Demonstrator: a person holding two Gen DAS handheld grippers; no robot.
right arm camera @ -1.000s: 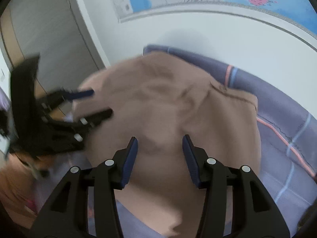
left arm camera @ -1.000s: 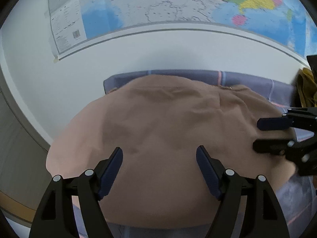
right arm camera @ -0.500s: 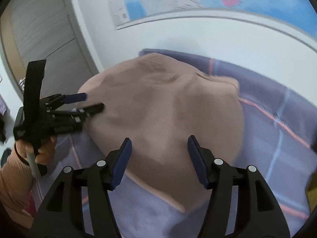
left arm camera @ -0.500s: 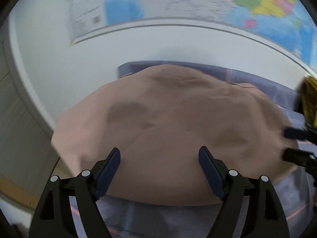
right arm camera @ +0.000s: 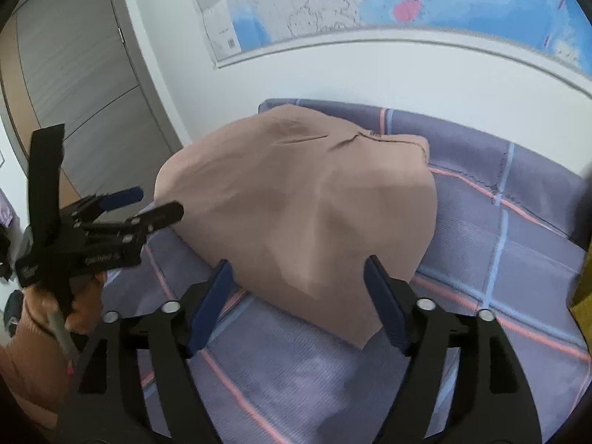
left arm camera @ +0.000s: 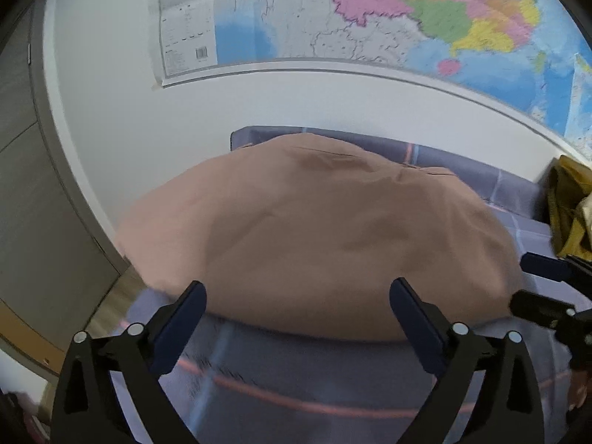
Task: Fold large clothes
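Observation:
A tan garment [left arm camera: 325, 236] lies folded in a rounded heap on the purple checked bed cover [left arm camera: 296, 381]. My left gripper [left arm camera: 296, 288] hovers at its near edge. Its jaws are opening wide and the pads do not touch the cloth. In the right wrist view the same garment [right arm camera: 307, 199] lies ahead of my right gripper [right arm camera: 298, 264]. Its jaws are opening too, and the near fold sits between the fingers without being pinched. The left gripper [right arm camera: 157, 202] shows there at the left, off the cloth's side. The right gripper [left arm camera: 536, 285] shows at the garment's right edge.
A white wall with a coloured map [left arm camera: 370, 18] stands behind the bed. Grey wardrobe doors [right arm camera: 74, 74] and wooden floor [left arm camera: 111, 303] are to the left. A yellow garment [left arm camera: 569, 214] lies at the right. A hand [right arm camera: 48, 307] with a tan sleeve holds the left gripper.
Both grippers have drawn back from over the garment to its near edge, and their jaws have widened. More bed cover shows in front. The garment rests flatter.

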